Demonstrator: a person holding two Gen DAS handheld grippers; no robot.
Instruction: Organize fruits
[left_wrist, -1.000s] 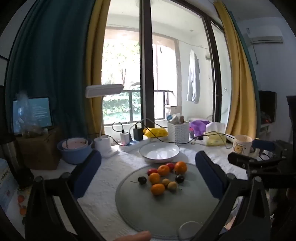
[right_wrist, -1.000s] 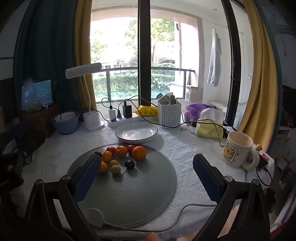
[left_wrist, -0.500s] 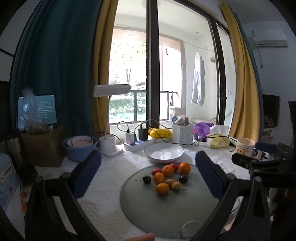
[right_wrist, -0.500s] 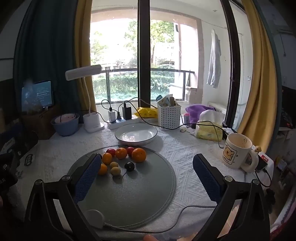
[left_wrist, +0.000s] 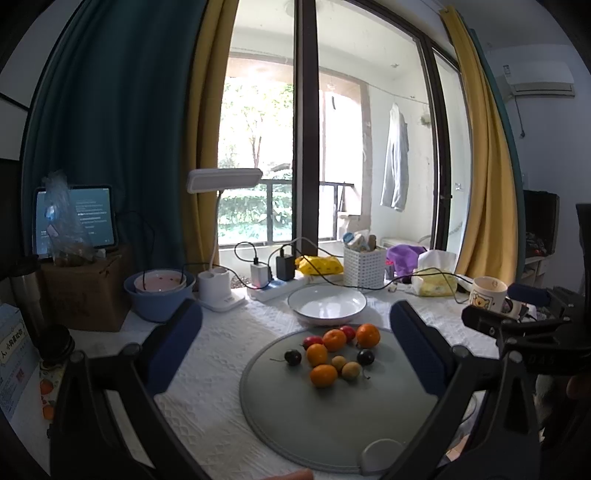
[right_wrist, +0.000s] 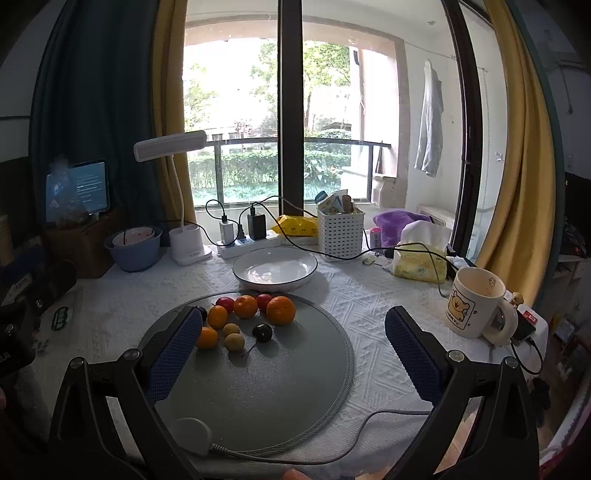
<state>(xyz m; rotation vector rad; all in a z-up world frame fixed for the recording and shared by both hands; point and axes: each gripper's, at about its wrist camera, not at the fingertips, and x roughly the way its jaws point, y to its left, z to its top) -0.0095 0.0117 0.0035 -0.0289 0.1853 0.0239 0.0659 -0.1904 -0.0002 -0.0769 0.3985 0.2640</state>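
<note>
Several small fruits lie in a cluster on a round grey mat (left_wrist: 332, 417) (right_wrist: 258, 391): oranges (left_wrist: 368, 335) (right_wrist: 280, 310), red fruits (left_wrist: 311, 340) (right_wrist: 225, 302), dark plums (left_wrist: 292, 357) (right_wrist: 262, 331) and small yellow-brown fruits (left_wrist: 350, 370) (right_wrist: 234, 341). An empty white plate (left_wrist: 327, 303) (right_wrist: 275, 267) stands just behind the mat. My left gripper (left_wrist: 295, 332) is open and empty, held above the near table. My right gripper (right_wrist: 293, 332) is open and empty too. It shows at the right of the left wrist view (left_wrist: 524, 325).
A white disc with a cable (right_wrist: 190, 435) lies on the mat's near edge. A bear mug (right_wrist: 474, 302) stands right. At the back are a blue bowl (right_wrist: 135, 247), a desk lamp (right_wrist: 186, 243), a power strip (right_wrist: 240, 245), a white basket (right_wrist: 340, 229) and a tissue pack (right_wrist: 417, 258).
Both grippers have drifted slightly, so the fruits sit a little further right in the left wrist view. Both stay open. No fruit has moved.
</note>
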